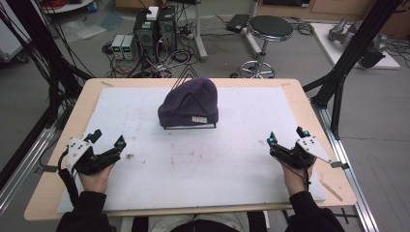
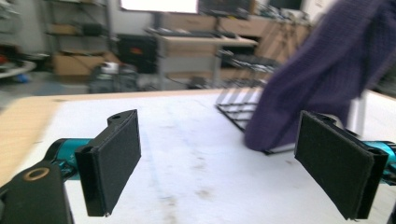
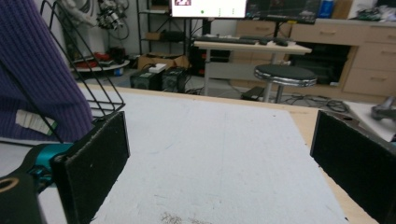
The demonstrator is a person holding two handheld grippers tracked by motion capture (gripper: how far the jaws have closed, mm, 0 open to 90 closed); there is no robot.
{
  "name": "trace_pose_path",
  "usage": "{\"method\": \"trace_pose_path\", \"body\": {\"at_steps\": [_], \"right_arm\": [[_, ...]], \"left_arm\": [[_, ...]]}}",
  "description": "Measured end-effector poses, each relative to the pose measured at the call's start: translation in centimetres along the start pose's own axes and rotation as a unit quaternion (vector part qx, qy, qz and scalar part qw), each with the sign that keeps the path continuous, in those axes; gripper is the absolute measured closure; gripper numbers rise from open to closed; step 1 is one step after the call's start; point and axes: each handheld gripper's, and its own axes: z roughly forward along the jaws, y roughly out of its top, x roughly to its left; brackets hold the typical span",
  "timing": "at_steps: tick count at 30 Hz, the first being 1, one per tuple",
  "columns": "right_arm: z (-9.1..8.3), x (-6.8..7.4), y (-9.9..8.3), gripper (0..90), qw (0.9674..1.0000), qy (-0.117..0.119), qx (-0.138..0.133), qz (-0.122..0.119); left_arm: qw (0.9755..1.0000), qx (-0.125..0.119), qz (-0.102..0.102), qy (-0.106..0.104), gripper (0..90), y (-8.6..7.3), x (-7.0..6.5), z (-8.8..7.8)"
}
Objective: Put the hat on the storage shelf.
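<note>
A purple knit beanie [image 1: 189, 103] hangs over a black wire stand [image 1: 189, 126] at the middle back of the white mat [image 1: 193, 159]. A small label shows on its front hem. My left gripper [image 1: 107, 140] rests open near the mat's left edge, well short of the beanie [image 2: 317, 70]. Its black pads [image 2: 114, 156] stand wide apart with nothing between them. My right gripper [image 1: 286, 137] is open near the mat's right edge. In the right gripper view the beanie [image 3: 37, 74] and wire stand [image 3: 100, 100] sit at the left, past the left pad [image 3: 95, 161].
The mat lies on a wooden table [image 1: 309, 104]. Behind the table on the floor are computer towers [image 1: 154, 29], cables and a black stool [image 1: 269, 29]. Black frame struts [image 1: 355, 48] rise at the right, and more struts stand at the left.
</note>
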Motion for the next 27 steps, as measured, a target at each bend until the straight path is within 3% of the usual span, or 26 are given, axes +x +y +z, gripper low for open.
{"method": "trace_pose_path", "body": {"at_steps": [2, 4, 6, 10, 20, 27], "right_arm": [[0.0, 0.1, -0.3, 3.9, 1.0000, -0.004, 0.001, 0.007], [0.0, 0.4, -0.8, 4.0, 0.9997, -0.013, 0.010, 0.018], [0.0, 0.5, -1.0, 4.2, 0.9995, -0.016, 0.009, 0.025], [0.1, 0.5, -1.0, 4.2, 0.9997, -0.013, 0.006, 0.021], [0.3, 0.4, -1.3, 4.2, 0.9993, 0.001, 0.022, 0.030], [0.2, 0.1, -1.3, 4.2, 0.9989, 0.002, 0.026, 0.038]], "left_arm": [[0.9998, -0.001, 0.001, 0.020, 15.0, -0.3, 0.2, -0.2], [0.9997, 0.000, -0.006, 0.024, 14.9, -0.4, 0.3, -0.3], [0.9997, -0.004, -0.009, 0.024, 15.0, -0.5, 0.3, -0.3], [0.9998, 0.009, 0.007, 0.019, 15.0, -0.8, 0.1, -0.1], [0.9996, 0.014, -0.021, 0.013, 15.0, -1.1, 0.6, -0.1], [0.9997, 0.015, -0.020, 0.005, 15.0, -1.2, 0.6, -0.1]]}}
